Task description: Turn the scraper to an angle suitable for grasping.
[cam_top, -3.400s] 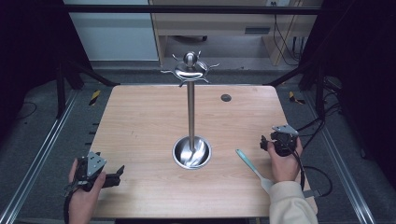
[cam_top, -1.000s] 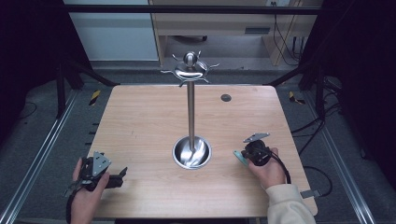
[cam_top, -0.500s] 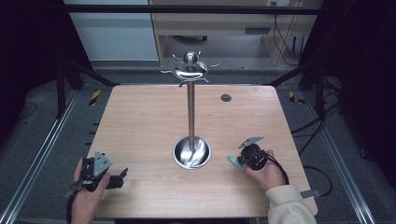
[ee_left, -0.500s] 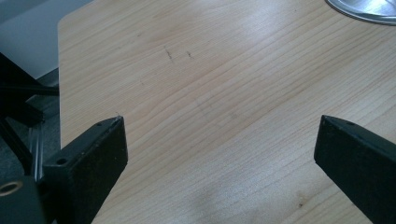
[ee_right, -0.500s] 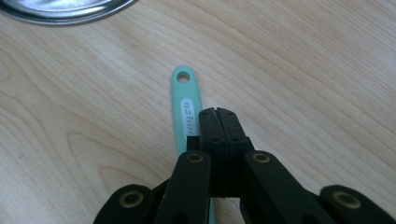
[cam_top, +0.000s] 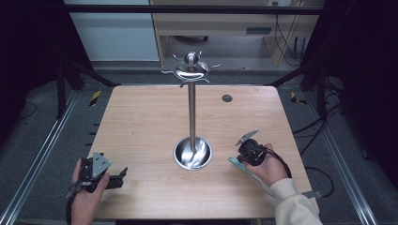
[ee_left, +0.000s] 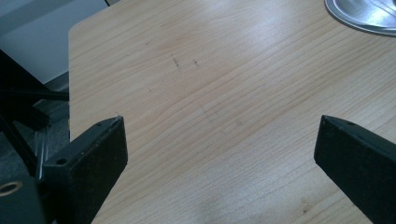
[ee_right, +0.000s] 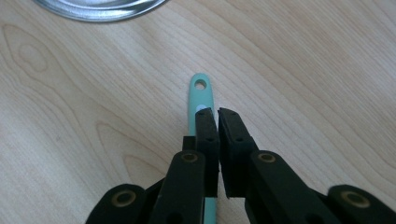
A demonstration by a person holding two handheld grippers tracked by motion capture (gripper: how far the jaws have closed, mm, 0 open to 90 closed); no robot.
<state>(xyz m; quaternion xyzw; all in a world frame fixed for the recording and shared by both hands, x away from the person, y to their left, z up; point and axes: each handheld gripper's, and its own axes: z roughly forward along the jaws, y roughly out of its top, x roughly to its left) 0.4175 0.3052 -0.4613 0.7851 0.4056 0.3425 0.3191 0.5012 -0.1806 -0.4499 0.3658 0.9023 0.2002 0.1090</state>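
On a pale wooden table (cam_top: 141, 126) ringed by grey floor and dark framing, a flat teal handle with a hole (ee_right: 200, 95) points toward the steel stand's round base (cam_top: 193, 153), beneath the clenched right gripper (ee_right: 217, 113); the left gripper (ee_left: 219, 140) gapes, released.

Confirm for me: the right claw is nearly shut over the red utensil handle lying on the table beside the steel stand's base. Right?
Not quite: the handle is teal, not red, as the right gripper view shows. The rest holds: the right claw is nearly shut over it, on the table beside the steel stand's base.
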